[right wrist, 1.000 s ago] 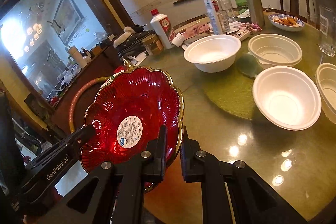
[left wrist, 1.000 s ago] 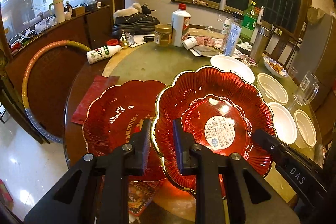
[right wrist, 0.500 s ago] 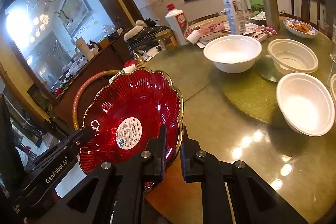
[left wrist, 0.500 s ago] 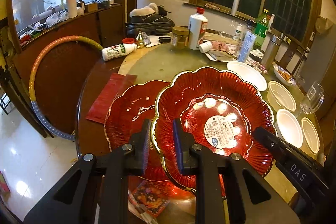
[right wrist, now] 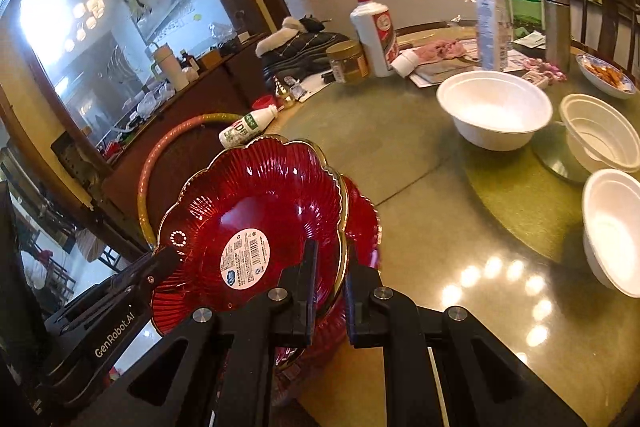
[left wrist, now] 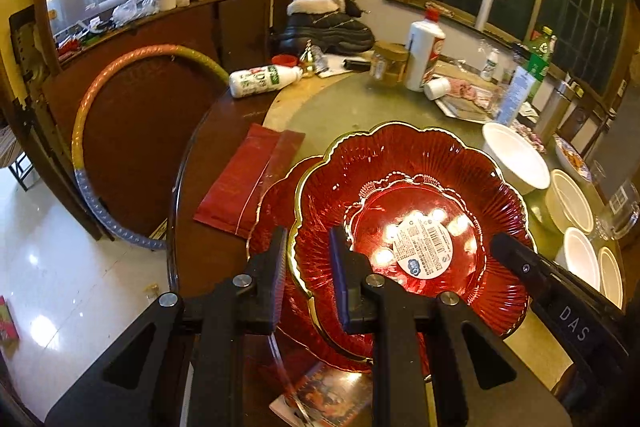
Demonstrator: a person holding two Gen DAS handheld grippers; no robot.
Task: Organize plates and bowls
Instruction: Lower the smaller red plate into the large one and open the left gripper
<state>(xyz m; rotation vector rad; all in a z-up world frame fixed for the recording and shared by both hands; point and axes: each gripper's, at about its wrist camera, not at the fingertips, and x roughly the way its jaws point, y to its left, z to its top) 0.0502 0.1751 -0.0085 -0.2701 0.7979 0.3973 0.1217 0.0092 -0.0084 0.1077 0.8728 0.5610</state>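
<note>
A red scalloped plate (left wrist: 412, 187) with a gold rim and a white barcode sticker hangs tilted just above the round table (left wrist: 360, 107). My left gripper (left wrist: 307, 233) is shut on its left rim. My right gripper (right wrist: 331, 251) is shut on the opposite rim of the same plate (right wrist: 256, 199). Each view shows the other gripper's finger at the far rim. A second red plate (left wrist: 276, 195) lies on the table right under it, mostly covered, with an edge (right wrist: 364, 219) showing. Three white bowls (right wrist: 494, 107) (right wrist: 600, 131) (right wrist: 612, 227) stand to the right.
A red envelope (left wrist: 248, 183) lies left of the plates and a booklet (left wrist: 324, 399) sticks out beneath them. Bottles, a jar (left wrist: 390, 61) and papers crowd the table's far side. A glass mug (left wrist: 620, 203) stands by the bowls. A hoop (left wrist: 96, 107) leans on the cabinet.
Both grippers have carried the held plate to the left, so it now covers most of the second red plate. Both grips are unchanged.
</note>
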